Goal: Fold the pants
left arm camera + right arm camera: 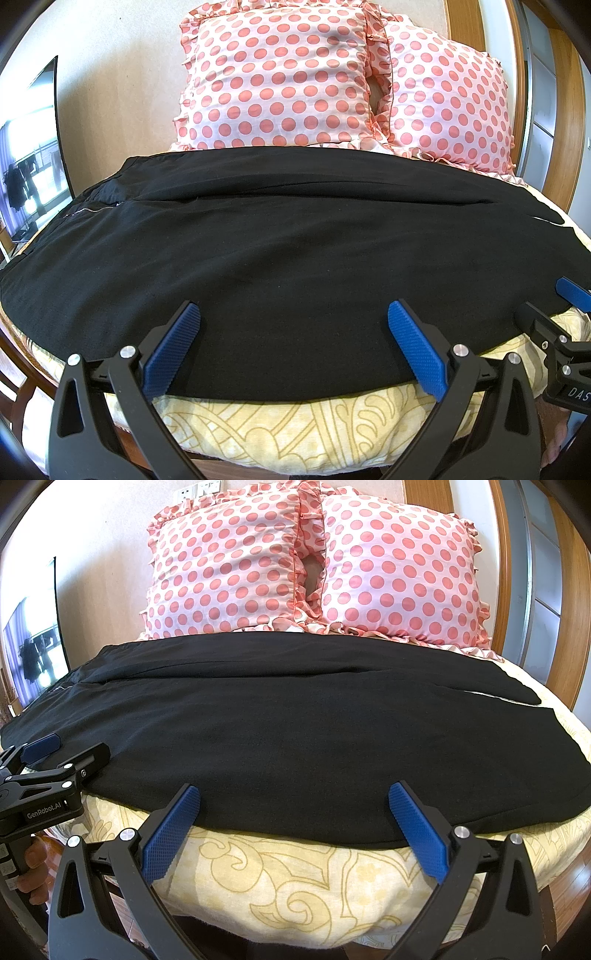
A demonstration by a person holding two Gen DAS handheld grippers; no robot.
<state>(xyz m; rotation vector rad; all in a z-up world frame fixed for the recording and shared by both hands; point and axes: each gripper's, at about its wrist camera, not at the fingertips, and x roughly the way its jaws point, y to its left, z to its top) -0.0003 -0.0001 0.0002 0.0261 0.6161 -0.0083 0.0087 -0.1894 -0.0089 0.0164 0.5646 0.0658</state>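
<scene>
Black pants (pixel 280 258) lie flat across the bed (pixel 258 424), long axis 9-to-3 o'clock, waistband toward 9. Left gripper (pixel 293 314) and right gripper (pixel 293 794), both spread wide and empty, face the near hem edge at 12 o'clock, equally close.

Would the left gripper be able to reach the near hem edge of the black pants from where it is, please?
Probably yes. The left gripper has its jaws open right over the near edge of the black pants on the yellow bedspread, with nothing between them.
</scene>
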